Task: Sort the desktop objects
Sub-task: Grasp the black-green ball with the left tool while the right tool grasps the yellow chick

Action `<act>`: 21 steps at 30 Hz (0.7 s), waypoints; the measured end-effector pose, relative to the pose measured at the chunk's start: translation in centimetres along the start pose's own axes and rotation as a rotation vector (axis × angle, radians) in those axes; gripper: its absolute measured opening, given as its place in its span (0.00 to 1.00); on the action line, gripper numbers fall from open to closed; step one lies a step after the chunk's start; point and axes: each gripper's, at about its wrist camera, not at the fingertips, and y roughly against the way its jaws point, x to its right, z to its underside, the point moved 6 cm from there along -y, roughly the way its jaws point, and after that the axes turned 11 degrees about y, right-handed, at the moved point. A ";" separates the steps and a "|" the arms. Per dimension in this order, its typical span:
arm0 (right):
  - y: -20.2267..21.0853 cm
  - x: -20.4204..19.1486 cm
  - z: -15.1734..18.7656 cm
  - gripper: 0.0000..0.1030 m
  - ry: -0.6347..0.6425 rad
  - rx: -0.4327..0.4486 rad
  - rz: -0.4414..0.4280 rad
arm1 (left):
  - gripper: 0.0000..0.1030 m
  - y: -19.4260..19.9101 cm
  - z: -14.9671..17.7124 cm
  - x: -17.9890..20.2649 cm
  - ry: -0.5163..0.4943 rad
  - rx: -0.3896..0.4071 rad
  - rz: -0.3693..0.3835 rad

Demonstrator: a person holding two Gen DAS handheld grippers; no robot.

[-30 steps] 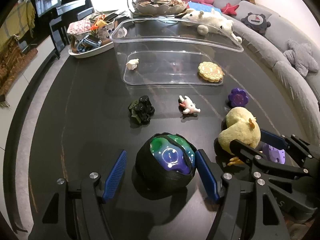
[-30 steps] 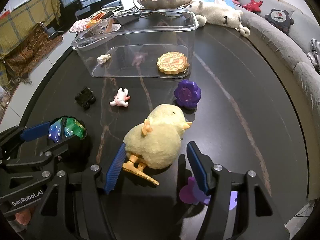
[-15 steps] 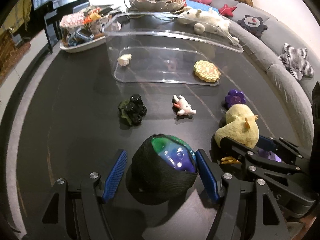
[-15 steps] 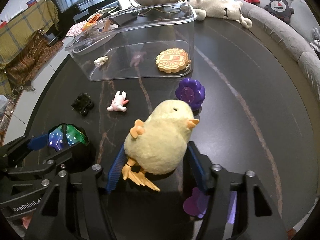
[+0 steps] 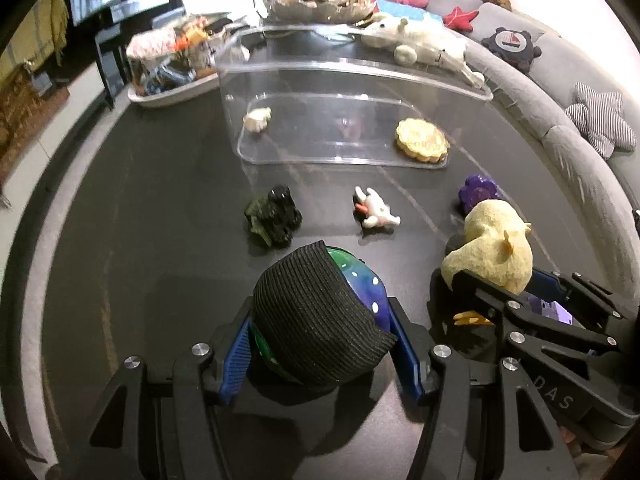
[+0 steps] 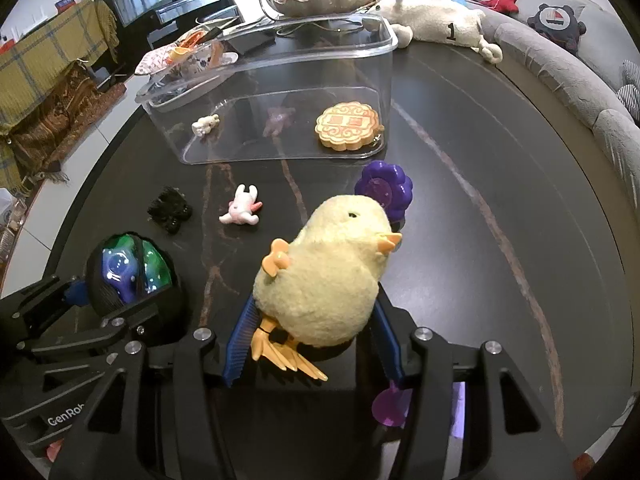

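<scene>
Both pairs of jaws are closed on toys: the left gripper (image 5: 320,344) is clamped on the black-wrapped ball (image 5: 316,320), and the right gripper (image 6: 310,340) is pressed against the flanks of the yellow plush chick (image 6: 324,276), whose feet hang toward the camera. The clear plastic bin (image 6: 280,92), already holding a mooncake-shaped piece (image 6: 347,125), is seen straight ahead of both grippers across the dark table (image 6: 500,168), beyond the black toy (image 5: 274,216), the small pink-and-white figure (image 5: 374,212) and the purple flower (image 6: 386,190). From the right gripper the bin's open top is judged slightly left of centre, so the chick would probably be carried forward and up over the near wall.
</scene>
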 end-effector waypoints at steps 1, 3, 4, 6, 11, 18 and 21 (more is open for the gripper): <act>0.2 -0.1 -0.1 0.49 0.001 0.003 0.000 | 0.55 0.3 0.0 0.0 -0.004 0.007 -0.001; 0.6 -0.2 -0.2 0.49 0.004 0.010 0.004 | 0.55 0.8 -0.1 0.1 -0.009 0.016 -0.002; 0.8 -0.3 -0.2 0.49 0.005 0.013 0.006 | 0.55 1.0 -0.1 0.2 -0.011 0.018 -0.001; 1.2 -0.4 -0.3 0.49 0.007 0.018 0.011 | 0.55 1.3 -0.1 0.2 -0.014 0.025 -0.007; 2.3 -0.9 -0.3 0.49 0.020 0.032 0.032 | 0.55 2.3 -0.1 0.0 -0.012 0.033 -0.007; 4.5 -1.6 -0.1 0.49 0.037 0.064 0.040 | 0.55 4.3 0.3 -0.3 -0.005 0.061 -0.012; 5.3 -1.9 0.0 0.49 0.040 0.074 0.041 | 0.55 5.1 0.6 -0.3 -0.006 0.069 -0.014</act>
